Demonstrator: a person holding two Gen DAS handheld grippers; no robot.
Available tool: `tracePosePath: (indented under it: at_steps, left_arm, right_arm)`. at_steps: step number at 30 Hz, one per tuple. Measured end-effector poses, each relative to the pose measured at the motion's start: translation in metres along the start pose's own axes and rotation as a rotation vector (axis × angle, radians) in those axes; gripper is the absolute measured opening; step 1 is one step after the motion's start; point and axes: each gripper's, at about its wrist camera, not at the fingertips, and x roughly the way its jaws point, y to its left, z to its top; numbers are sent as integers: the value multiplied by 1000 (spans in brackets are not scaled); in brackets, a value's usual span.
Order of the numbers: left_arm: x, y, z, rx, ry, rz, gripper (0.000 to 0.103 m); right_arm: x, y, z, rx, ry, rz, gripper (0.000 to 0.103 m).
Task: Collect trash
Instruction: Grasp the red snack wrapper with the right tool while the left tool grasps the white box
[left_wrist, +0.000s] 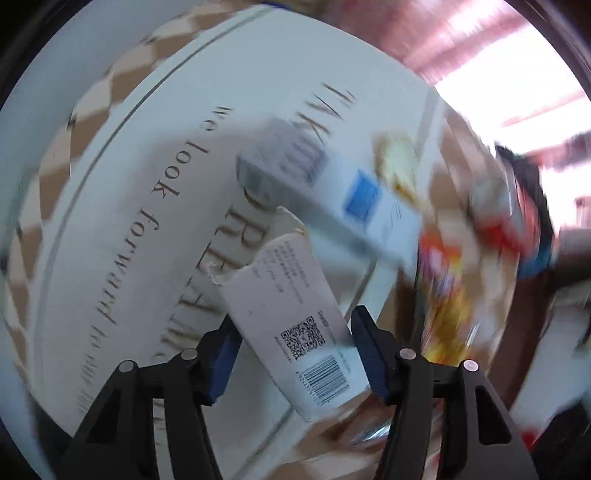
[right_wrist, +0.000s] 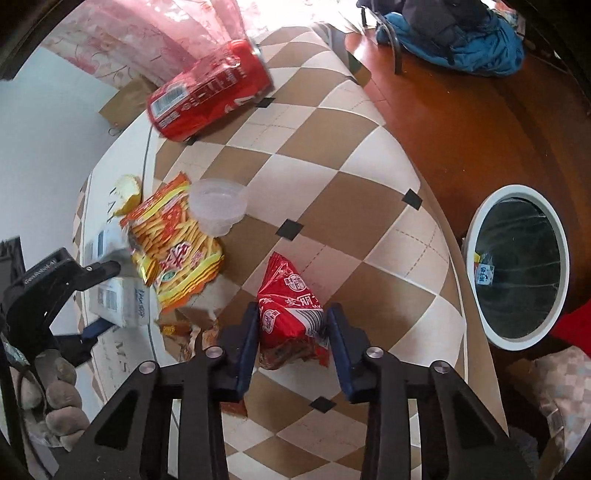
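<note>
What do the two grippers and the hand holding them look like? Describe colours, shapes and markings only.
Both the left gripper and right gripper share one build: black angular frames with triangular cut-outs, round silver rivets, and flat blue ribbed fingers. From the right wrist view, the left one's black body carries small white lettering, too blurred to read. The hand wears a grey-brown glove.

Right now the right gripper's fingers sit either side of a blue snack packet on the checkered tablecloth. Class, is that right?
Not quite: the snack packet between the right gripper fingers is red, not blue, as the right wrist view shows. It does lie on the checkered tablecloth.
</note>
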Motion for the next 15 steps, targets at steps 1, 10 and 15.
tracePosePath:
  at_steps: [1,10,15]
  left_arm:
    - [-2,-1,-11,76,4,18,56]
    - [5,31,-51,116,56,55,53]
    - [-12,28,-74,132,-41,73,46]
  right_arm:
    - [-2,1,-2,-11,-3,-1,36]
    - [-9,5,-23,-65,3,7,35]
    - [-2,3,-29,-54,11,12,32]
